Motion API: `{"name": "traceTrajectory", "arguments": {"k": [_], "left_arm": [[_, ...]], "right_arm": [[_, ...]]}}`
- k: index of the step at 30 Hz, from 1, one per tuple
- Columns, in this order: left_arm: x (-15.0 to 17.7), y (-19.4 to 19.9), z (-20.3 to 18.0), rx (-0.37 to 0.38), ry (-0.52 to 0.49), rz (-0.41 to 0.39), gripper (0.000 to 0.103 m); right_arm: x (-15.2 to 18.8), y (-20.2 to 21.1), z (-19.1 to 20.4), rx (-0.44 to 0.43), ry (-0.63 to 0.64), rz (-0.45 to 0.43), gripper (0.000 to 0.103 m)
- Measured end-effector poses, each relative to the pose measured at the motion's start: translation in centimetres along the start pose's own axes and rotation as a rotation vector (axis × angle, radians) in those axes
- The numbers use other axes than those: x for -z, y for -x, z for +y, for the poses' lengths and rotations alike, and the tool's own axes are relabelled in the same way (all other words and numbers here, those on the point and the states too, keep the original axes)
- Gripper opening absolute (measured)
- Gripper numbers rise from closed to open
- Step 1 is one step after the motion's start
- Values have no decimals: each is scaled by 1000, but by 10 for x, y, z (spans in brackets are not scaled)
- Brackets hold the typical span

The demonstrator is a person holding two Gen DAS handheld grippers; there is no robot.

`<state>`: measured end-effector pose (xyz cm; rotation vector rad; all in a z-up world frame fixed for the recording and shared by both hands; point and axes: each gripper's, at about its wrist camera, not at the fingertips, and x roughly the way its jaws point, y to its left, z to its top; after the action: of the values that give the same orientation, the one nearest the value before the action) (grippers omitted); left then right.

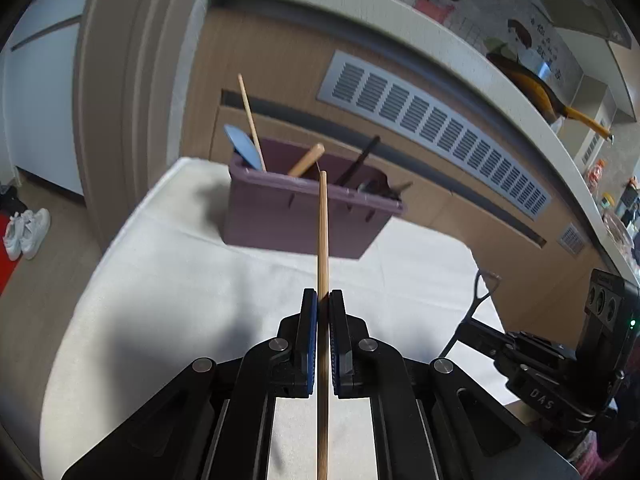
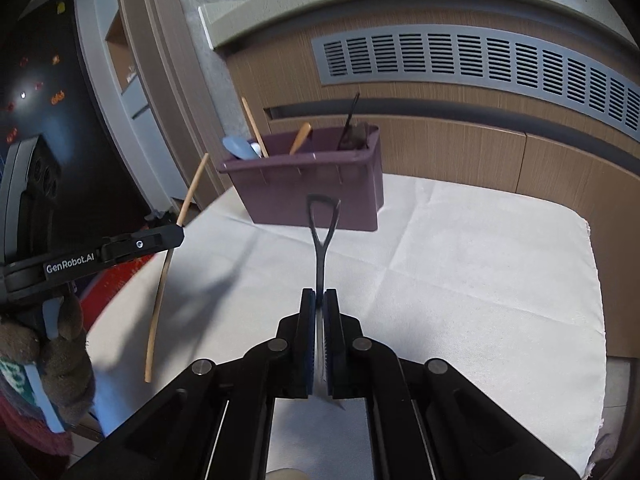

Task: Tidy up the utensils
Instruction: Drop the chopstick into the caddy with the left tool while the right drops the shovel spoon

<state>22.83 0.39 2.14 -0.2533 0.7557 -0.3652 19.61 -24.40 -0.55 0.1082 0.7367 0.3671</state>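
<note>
A purple utensil bin (image 1: 296,216) (image 2: 316,188) stands on the white cloth at the far side of the table. It holds a blue spatula (image 1: 242,148), a chopstick (image 1: 250,120), a wooden handle (image 1: 307,159) and dark utensils (image 1: 360,168). My left gripper (image 1: 323,300) is shut on a wooden chopstick (image 1: 322,232), lifted above the cloth and pointing at the bin. My right gripper (image 2: 319,298) is shut on a black utensil with a loop-ended handle (image 2: 322,228). In the right wrist view the left gripper (image 2: 176,236) shows at the left, the chopstick (image 2: 168,264) through it.
The white cloth (image 2: 460,264) covers the small table (image 1: 168,264). Behind it runs a wooden counter front with a grey vent grille (image 2: 480,60). White shoes (image 1: 26,232) lie on the floor at left. A gloved hand (image 2: 64,344) is at the lower left.
</note>
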Motion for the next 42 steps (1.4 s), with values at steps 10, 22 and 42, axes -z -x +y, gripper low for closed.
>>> {"name": "traceTrajectory", "arguments": {"k": [10, 22, 42], "left_arm": [[-53, 37, -35, 18, -90, -199, 6], [-8, -17, 18, -34, 49, -26, 6], [4, -20, 39, -45, 111, -27, 6]], "right_arm": [[-49, 28, 13, 1, 76, -100, 2], [-8, -74, -40, 14, -109, 271, 9], [-20, -70, -11, 86, -11, 138, 5]]}}
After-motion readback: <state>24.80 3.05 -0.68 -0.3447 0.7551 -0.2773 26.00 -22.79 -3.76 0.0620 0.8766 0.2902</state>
